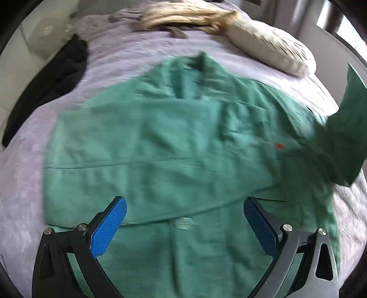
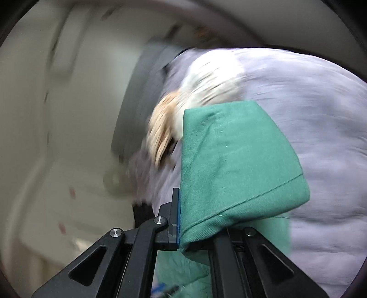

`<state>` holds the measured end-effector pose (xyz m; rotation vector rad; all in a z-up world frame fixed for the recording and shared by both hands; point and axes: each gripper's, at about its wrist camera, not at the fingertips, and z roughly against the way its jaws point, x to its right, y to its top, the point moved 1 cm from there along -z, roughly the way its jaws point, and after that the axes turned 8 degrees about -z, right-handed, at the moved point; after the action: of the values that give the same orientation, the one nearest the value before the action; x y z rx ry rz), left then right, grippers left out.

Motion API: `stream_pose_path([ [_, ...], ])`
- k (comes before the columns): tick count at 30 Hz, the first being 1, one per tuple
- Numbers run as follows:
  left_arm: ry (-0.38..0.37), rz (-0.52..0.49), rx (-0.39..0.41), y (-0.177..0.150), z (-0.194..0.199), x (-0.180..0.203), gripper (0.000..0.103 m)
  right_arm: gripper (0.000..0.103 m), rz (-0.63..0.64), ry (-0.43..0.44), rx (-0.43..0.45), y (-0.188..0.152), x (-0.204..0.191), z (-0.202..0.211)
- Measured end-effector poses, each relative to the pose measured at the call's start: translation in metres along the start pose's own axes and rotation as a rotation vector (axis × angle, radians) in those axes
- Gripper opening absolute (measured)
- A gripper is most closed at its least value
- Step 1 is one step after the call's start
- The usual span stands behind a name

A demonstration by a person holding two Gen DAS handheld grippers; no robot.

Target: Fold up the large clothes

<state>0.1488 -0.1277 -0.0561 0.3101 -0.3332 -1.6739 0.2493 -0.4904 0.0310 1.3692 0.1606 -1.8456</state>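
A green button-up shirt (image 1: 160, 137) lies spread on the lilac bed sheet (image 1: 27, 183), collar toward the far pillows. My left gripper (image 1: 184, 225) hangs open just above the shirt's lower front, near a button, with nothing between its blue pads (image 1: 110, 227). On the right, one green sleeve (image 1: 344, 128) is lifted off the bed. In the right wrist view that sleeve's hemmed cuff (image 2: 234, 160) drapes over my right gripper (image 2: 181, 220), which is shut on the fabric. The right view is blurred by motion.
A dark garment (image 1: 52, 84) lies along the bed's left edge. A beige pillow (image 1: 270, 48) and a tan furry blanket (image 1: 183, 16) sit at the head of the bed. A pale wall and floor (image 2: 57, 137) fill the left of the right wrist view.
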Motion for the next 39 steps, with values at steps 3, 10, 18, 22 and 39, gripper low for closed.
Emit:
stream_pose_path([
  [3, 0.026, 0.046, 0.009, -0.018, -0.011, -0.035, 0.102, 0.005, 0.216, -0.061, -0.109, -0.049, -0.053, -0.054],
  [10, 0.054, 0.135, -0.010, -0.042, -0.026, -0.099, 0.102, 0.005, 0.391, -0.243, -0.446, -0.197, -0.055, -0.207],
  [18, 0.030, 0.132, -0.006, -0.064, -0.022, -0.126, 0.102, 0.044, 0.153, -0.339, -0.415, -0.222, -0.006, -0.212],
  [22, 0.023, 0.174, 0.004, -0.069, -0.019, -0.139, 0.102, 0.008, 0.204, -0.378, -0.309, -0.208, -0.025, -0.199],
  [39, 0.051, 0.247, -0.019, -0.087, -0.021, -0.171, 0.102, 0.058, 0.982, -0.566, -0.579, -0.352, -0.071, -0.234],
])
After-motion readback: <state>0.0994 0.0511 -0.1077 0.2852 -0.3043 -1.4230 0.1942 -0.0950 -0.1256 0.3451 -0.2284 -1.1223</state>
